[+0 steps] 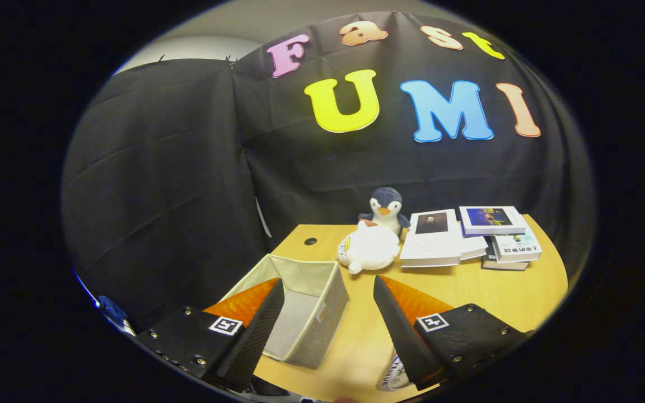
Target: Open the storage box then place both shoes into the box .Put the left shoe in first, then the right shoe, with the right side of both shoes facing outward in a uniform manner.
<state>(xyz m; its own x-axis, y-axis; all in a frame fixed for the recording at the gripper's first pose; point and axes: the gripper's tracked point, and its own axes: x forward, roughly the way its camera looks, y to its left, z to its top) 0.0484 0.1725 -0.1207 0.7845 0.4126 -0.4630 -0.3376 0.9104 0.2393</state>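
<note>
Grey fabric storage box (305, 313) open on wooden counter (468, 291), partly behind left finger; gripper (328, 324) fingers (255, 330) spread wide, holding nothing.

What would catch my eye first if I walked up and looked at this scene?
Probably the plush penguin at the back of the wooden table, with a white plush toy lying in front of it and stacked books beside them. Nearer, an open grey fabric storage box sits just ahead of the open gripper.
</note>
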